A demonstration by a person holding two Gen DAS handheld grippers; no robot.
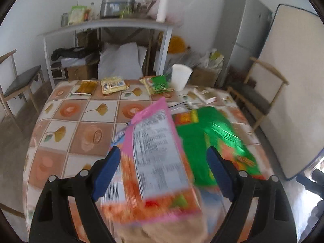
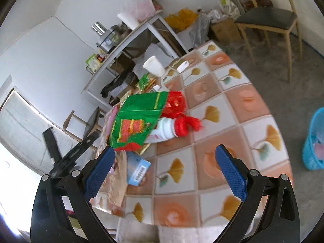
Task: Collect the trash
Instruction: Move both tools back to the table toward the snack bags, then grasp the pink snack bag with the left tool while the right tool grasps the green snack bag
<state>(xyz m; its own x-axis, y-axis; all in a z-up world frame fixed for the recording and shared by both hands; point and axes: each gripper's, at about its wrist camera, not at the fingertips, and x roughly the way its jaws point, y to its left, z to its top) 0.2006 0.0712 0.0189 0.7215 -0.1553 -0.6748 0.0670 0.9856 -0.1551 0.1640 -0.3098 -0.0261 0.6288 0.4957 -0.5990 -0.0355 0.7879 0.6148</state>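
Left wrist view: left gripper (image 1: 164, 160) jaws spread wide, a pink snack bag (image 1: 160, 151) lying blurred between them; neither blue pad presses on it, so it is released, not grasped. Beside the pink bag, to its right, a green foil bag (image 1: 212, 137) on the table (image 1: 66, 109) with its tiled leaf-pattern cloth. At the far edge: a brown packet (image 1: 86, 87), a yellow packet (image 1: 113, 85), a small green packet (image 1: 158, 84), and a white cup (image 1: 180, 76) upright just beside the last.

Right wrist view: right gripper (image 2: 165, 160) also wide apart, nothing between the pads, bare cloth below. Ahead, the green foil bag (image 2: 135, 121) overlaps a white bottle (image 2: 165, 130) with a red cap, lying on its side. A small blue box (image 2: 137, 169) sits near the left pad. Blue basket (image 2: 314, 139) on the floor, well apart from the table, at right.
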